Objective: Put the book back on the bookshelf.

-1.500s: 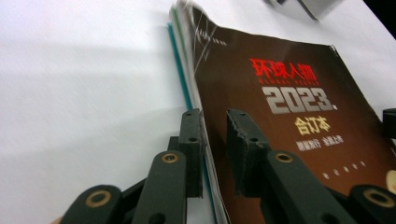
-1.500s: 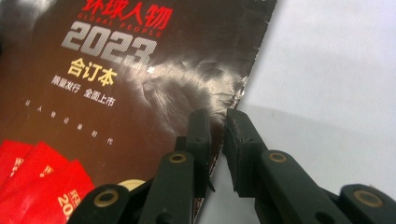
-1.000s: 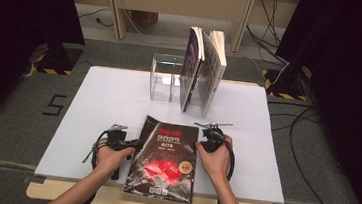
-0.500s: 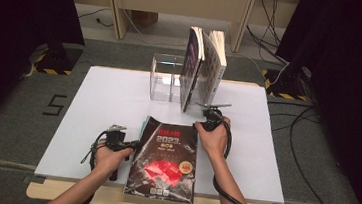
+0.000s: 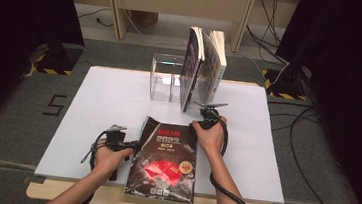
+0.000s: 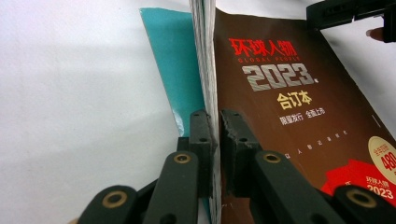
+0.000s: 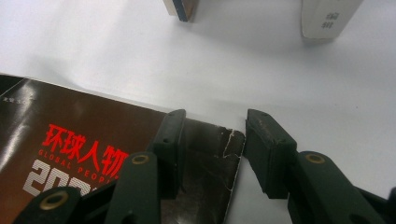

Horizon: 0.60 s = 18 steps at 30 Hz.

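Note:
A dark magazine (image 5: pixel 166 161) with red lettering lies at the near edge of the white table (image 5: pixel 108 105). My left gripper (image 5: pixel 133 145) is shut on its left edge. In the left gripper view the pads of this gripper (image 6: pixel 214 116) pinch the cover and a stack of pages (image 6: pixel 208 56), lifted off a teal page (image 6: pixel 175 70); the jaws have just eased a little but still press. My right gripper (image 5: pixel 200 126) stands at the magazine's far right corner. Its jaws (image 7: pixel 215 121) have just been opening, and they straddle the creased corner (image 7: pixel 219 144) without pressing it.
Two books (image 5: pixel 192 68) (image 5: pixel 215 67) stand upright beside a clear acrylic stand (image 5: pixel 163 78) at the table's far middle. Their lower ends, one book (image 7: pixel 180 9) and the other (image 7: pixel 327 21), show beyond the right jaws. Cables trail from both grippers.
My right hand has slid away from me along the magazine's right edge to its far corner, and its jaws stand wider. The left hand has stayed on the left edge.

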### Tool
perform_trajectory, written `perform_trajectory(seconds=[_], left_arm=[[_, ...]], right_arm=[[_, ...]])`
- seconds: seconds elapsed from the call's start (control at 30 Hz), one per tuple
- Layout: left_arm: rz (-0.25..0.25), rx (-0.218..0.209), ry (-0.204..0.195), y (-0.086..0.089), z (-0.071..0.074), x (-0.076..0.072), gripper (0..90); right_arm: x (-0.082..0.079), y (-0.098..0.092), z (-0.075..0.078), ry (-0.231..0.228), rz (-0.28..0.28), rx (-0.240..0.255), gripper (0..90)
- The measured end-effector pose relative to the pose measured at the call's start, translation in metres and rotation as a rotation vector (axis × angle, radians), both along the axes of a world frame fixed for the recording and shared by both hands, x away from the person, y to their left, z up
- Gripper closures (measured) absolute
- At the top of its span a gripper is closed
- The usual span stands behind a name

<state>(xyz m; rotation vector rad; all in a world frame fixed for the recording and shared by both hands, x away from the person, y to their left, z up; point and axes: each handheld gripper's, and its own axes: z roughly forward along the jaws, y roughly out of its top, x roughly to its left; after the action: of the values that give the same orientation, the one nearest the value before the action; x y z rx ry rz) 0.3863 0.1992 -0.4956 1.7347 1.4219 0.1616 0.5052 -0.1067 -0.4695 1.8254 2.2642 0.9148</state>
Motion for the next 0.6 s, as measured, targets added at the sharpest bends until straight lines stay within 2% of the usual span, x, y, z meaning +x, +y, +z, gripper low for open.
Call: perform_trajectory(seconds=[0.1, 0.2, 0.33, 0.43, 0.6], left_arm=[[0.0, 0.007, -0.003, -0.0001, -0.0004, -0.0005, 82.9], [-0.002, 0.009, -0.004, -0.0002, -0.0005, -0.0006, 82.8], [-0.001, 0.01, -0.006, -0.0004, -0.001, -0.0008, 82.8], [0.0, 0.011, -0.008, -0.0005, -0.0013, -0.0009, 82.7], [0.005, 0.009, -0.011, -0.0008, -0.002, -0.0015, 82.6]], right_arm=[[-0.0015, 0.0022, -0.0002, -0.008, -0.003, -0.01, 59.0], [-0.0025, 0.0002, -0.0013, -0.015, -0.005, 0.001, 60.3], [0.0004, -0.0031, -0.0011, 0.005, -0.006, 0.025, 61.4], [-0.0011, -0.0017, -0.0013, -0.007, -0.005, 0.013, 61.6], [-0.0033, -0.0044, -0.0016, 0.0, -0.013, 0.043, 61.6]])
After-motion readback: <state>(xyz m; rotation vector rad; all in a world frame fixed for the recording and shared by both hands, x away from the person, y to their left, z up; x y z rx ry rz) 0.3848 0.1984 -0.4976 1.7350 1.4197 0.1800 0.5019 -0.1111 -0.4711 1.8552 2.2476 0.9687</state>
